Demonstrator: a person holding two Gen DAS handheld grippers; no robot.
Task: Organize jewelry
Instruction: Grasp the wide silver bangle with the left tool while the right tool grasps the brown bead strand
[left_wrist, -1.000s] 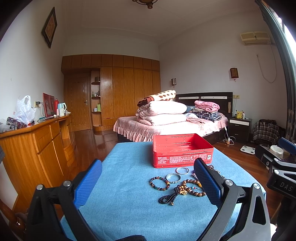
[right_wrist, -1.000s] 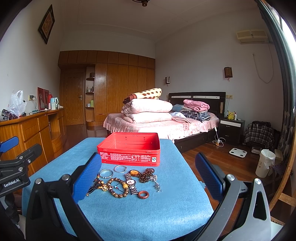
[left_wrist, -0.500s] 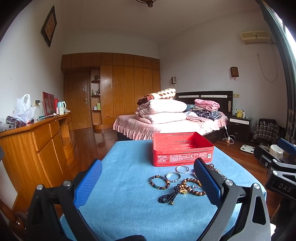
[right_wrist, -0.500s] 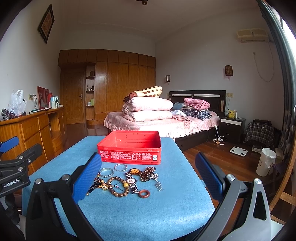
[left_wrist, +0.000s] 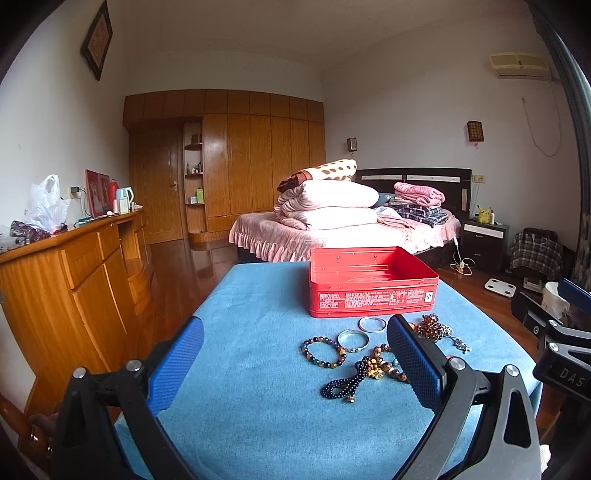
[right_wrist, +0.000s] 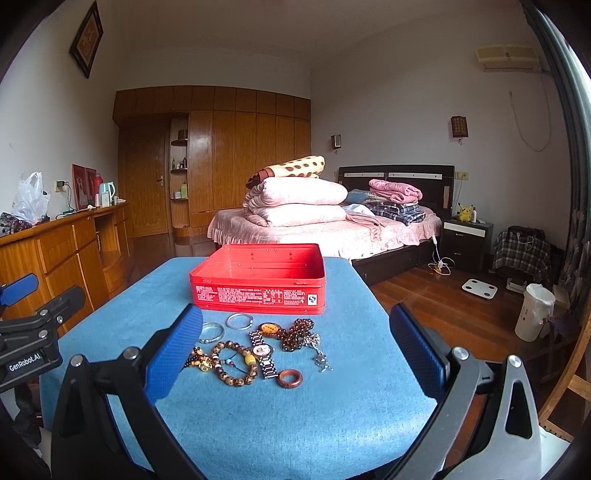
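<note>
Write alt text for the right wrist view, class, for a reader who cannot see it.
An open right tool hovers, holding nothing, over jewelry on a blue tablecloth: bead bracelets, a watch, silver bangles and a brown ring. Behind them sits an open red tin, with a bed beyond.

Two fisheye views, each looking forward between a claw's two spread fingers, low over the near end of the blue worktop (left_wrist: 258, 406). The left view sits left of the jewelry, the right view right of it. Both share the red tin (right_wrist: 258, 284), the bed (left_wrist: 332, 236) and the wardrobe.
</note>
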